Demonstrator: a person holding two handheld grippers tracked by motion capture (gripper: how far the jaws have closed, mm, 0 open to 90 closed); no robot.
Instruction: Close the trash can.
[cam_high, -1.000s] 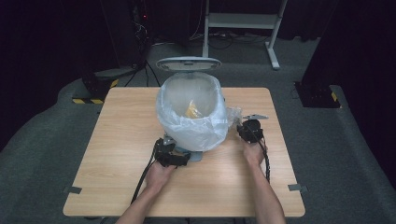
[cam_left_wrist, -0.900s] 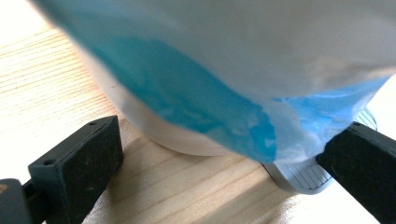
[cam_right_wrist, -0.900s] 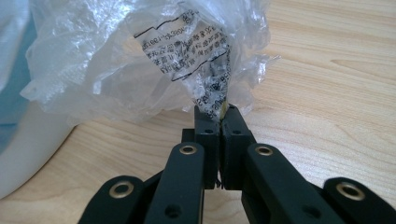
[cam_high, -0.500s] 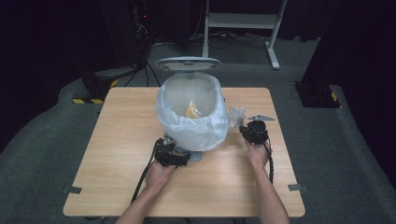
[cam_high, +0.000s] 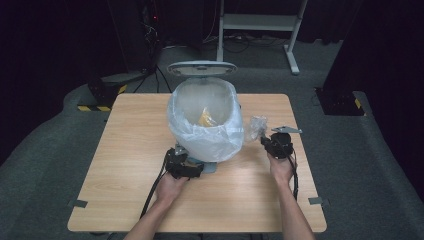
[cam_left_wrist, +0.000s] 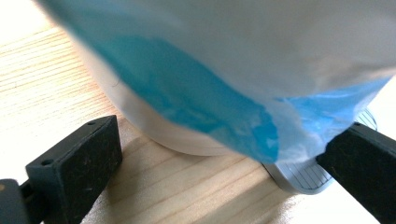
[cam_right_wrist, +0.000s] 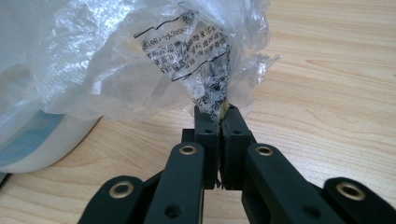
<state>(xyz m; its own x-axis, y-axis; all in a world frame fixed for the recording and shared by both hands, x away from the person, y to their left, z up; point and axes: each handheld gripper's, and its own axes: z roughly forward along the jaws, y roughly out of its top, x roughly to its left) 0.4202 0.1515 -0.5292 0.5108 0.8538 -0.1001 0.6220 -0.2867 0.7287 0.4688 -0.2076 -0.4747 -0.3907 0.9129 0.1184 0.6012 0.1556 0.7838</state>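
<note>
Right claw: right gripper (cam_right_wrist: 218, 116) has its jaws pressed together on a pinch of the bag (cam_right_wrist: 154, 60), the printed corner of film bunched just above the pads; judged, this grip is there to draw the liner off the bin's side.
Left claw: left gripper (cam_left_wrist: 219, 154) stands spread, one jaw at either side of the bin (cam_left_wrist: 187, 140) foot, neither pad visibly pressing; it looks set to steady the bin while the other hand pulls.
Bag: clear film lining the bin (cam_high: 204, 120), folded down over the rim, a tail stretched toward the table's right edge to the right gripper (cam_high: 264, 139).
Bin: white with a blue band, pedal (cam_left_wrist: 303, 177) at its base, lid (cam_high: 201, 68) tipped up; it stands mid-table, toward the far edge.
Inside: something yellow (cam_high: 206, 119) lies in the bag, too small to tell.
Table: wood top (cam_high: 125, 150); left gripper (cam_high: 197, 167) sits against the bin's near side.
</note>
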